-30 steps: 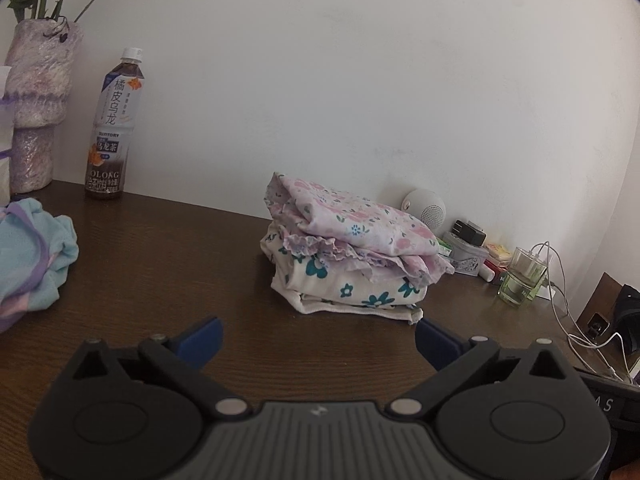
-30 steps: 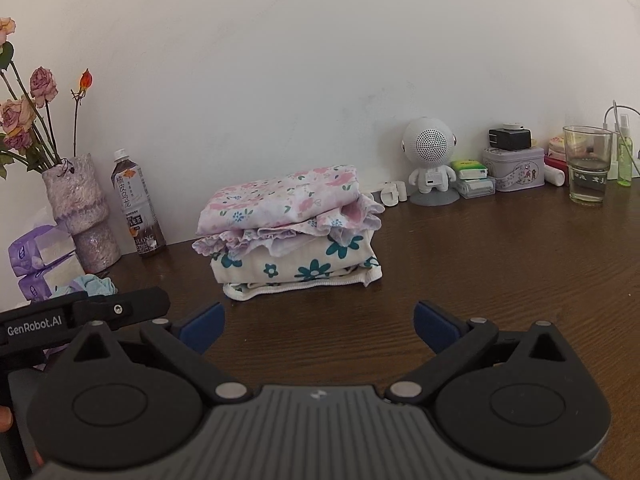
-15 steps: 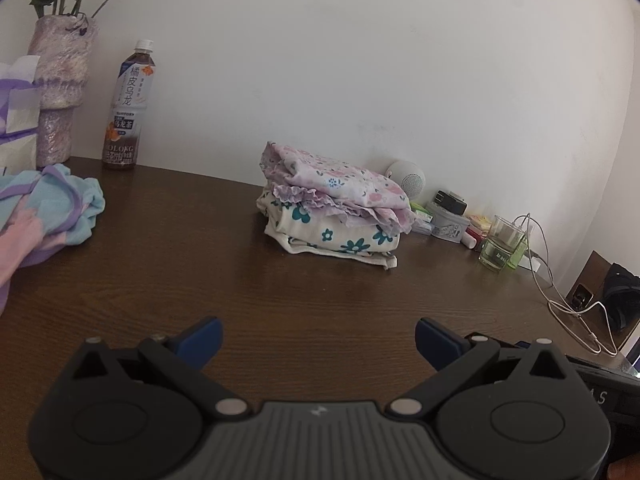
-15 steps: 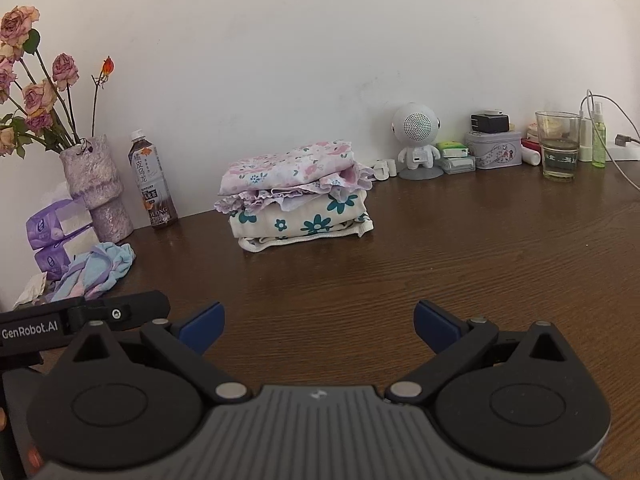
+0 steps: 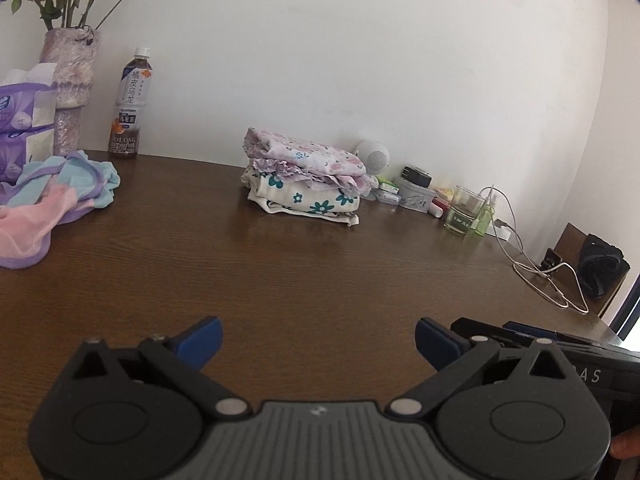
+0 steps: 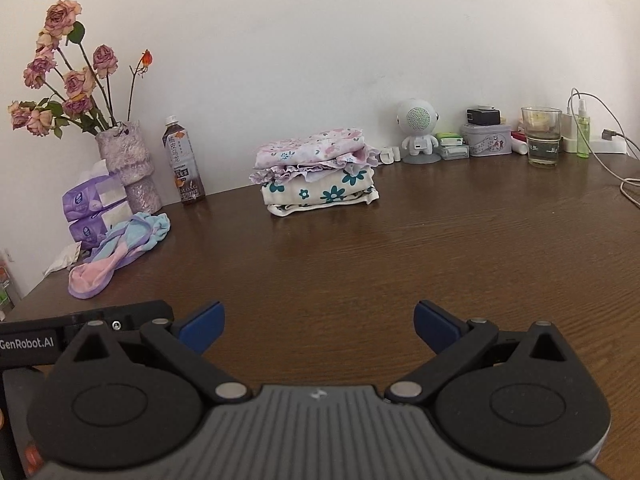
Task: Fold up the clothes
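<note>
Clothes lay untouched: both the left gripper [image 5: 316,340] and right gripper [image 6: 316,322] hovered with blue fingers spread wide, holding nothing, over the near edge of the wooden table [image 6: 400,260]. A folded floral stack [image 6: 318,172] (two garments) sat near the back edge; a crumpled pastel garment [image 6: 120,248] lay by the left edge.

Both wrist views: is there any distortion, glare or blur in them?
Left wrist view: fisheye bends the table edge and wall corner; daylight glares at the far right edge. Right wrist view: dark vignette in the upper corners, soft sheen on the table, folded clothes sharp, no motion blur.
</note>
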Available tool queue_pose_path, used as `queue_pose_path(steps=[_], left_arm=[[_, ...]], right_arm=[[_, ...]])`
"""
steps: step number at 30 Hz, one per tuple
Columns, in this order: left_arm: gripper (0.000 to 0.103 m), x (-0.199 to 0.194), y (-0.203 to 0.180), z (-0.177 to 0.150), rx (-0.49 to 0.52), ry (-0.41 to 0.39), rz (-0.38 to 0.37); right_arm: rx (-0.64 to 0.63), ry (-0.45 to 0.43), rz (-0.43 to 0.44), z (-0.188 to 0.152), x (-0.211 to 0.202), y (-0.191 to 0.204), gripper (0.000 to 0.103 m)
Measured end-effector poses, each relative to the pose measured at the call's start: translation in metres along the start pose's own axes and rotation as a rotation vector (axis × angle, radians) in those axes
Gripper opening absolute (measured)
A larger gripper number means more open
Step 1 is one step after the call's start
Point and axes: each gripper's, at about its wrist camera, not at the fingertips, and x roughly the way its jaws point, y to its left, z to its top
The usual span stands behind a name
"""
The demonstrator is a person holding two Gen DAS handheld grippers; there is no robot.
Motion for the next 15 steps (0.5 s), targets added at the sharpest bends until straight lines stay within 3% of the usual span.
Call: queue_pose_path(steps=[5,15], left_arm=[[0.103,-0.031,-0.011,-0.019,0.013,0.014,-0.028],[0.103,-0.073,-0.024,-0.053,0.031,0.009,-0.005]], right_arm=[[-0.024,0.002,-0.011,-0.019,-0.027,0.010,0.103],[-0.054,-0.009,-0.045,-0.047,-0.067,0.025,0.103]])
